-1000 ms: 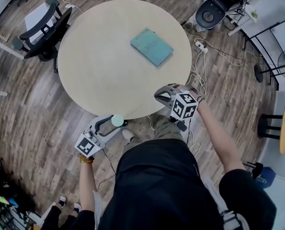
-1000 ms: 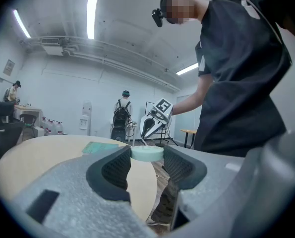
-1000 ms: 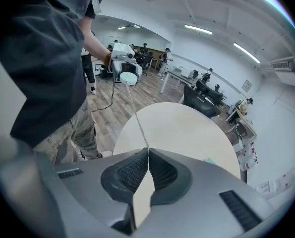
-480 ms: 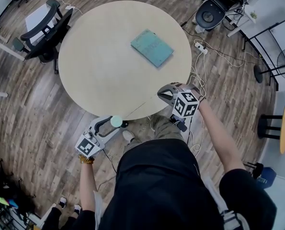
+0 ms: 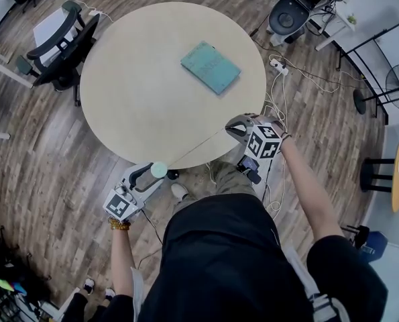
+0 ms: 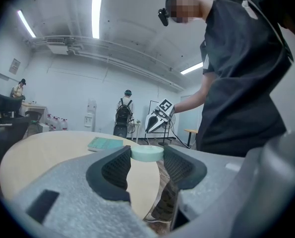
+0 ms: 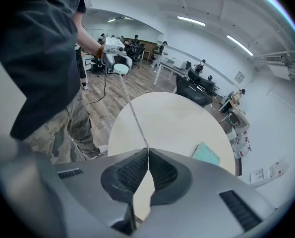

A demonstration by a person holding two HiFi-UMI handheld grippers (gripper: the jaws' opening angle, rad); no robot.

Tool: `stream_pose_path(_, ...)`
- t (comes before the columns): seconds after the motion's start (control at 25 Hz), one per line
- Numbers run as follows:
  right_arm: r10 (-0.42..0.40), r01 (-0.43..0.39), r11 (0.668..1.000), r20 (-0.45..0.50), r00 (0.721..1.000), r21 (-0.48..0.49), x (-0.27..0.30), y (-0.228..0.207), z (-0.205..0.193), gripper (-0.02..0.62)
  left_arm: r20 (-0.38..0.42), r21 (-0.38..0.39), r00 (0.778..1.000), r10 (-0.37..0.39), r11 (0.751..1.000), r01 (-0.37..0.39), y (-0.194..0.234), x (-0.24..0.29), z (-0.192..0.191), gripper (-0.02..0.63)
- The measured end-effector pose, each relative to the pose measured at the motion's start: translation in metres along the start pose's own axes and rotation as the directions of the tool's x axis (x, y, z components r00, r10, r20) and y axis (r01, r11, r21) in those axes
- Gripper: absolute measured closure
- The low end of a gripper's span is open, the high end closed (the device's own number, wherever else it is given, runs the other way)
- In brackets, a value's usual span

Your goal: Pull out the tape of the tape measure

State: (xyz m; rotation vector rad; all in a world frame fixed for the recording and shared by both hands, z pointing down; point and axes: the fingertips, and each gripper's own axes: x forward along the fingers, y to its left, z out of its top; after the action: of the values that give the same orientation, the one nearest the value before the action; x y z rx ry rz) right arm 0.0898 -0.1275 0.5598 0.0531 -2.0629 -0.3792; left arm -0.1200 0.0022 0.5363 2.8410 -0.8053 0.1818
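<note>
Angling down, right tool (image 7: 147, 151) pinches tape (image 5: 197, 147); level left tool (image 6: 147, 155) grips case (image 5: 159, 170).

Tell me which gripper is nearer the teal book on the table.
Right. The right gripper, pinching the tape, is at the table's near edge; the left gripper, holding the tape measure, is off the table, farther from the teal book.

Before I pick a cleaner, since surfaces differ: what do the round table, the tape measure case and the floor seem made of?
Round table: probably laminate or painted board, matte; plain even beige, no grain.
Tape measure case: likely plastic, smooth; uniform mint green.
Floor: wood or wood-look planks; mixed brown strips with visible seams.
</note>
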Motion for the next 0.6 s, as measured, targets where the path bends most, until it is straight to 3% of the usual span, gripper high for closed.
stream_pose_path(0.6,-0.025,0.027,0.999,-0.053,0.998,0.034,0.0,-0.007,-0.026,0.591,-0.017,-0.015,1.0,0.021,1.0,-0.021,0.004,-0.007,-0.011,0.391)
